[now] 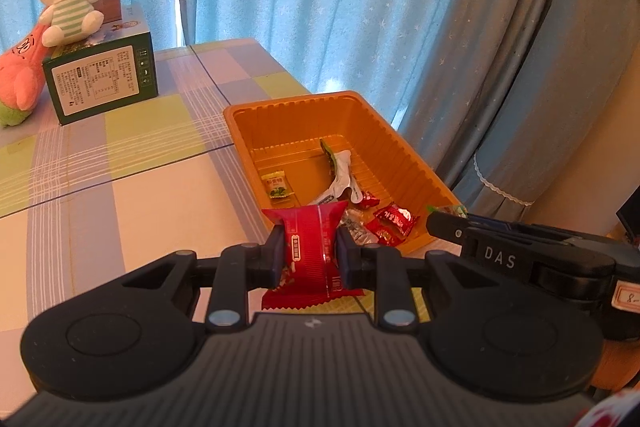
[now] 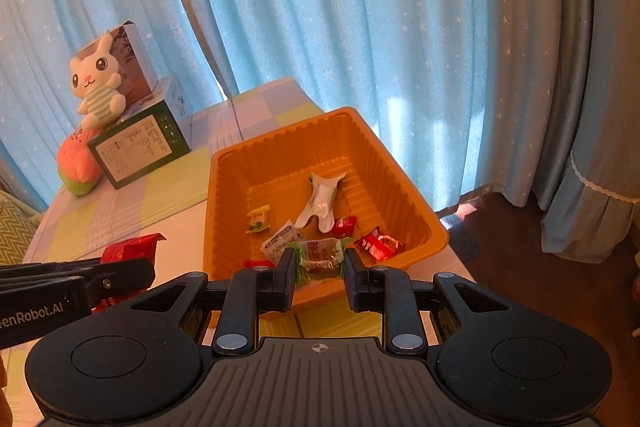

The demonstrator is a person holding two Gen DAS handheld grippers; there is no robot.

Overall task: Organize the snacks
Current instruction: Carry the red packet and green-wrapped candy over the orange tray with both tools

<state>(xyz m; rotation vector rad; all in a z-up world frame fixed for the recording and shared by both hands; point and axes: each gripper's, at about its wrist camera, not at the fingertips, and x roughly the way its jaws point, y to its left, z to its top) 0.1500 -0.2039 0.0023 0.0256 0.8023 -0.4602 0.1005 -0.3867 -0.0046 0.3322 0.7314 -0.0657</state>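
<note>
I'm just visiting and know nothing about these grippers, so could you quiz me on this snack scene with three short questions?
1. True or false: the left gripper holds a red snack packet.
2. What sits between the right gripper fingers: A a green-ended clear candy packet, B a plush rabbit, C a green box?
3. Fill in: the snacks go into the ___ plastic tray.

Key: 1 true; 2 A; 3 orange.

Checked table (image 1: 120, 187), orange tray (image 1: 408, 155) at its right edge, green box (image 1: 100, 83) and pink plush (image 1: 20, 79) at back
</note>
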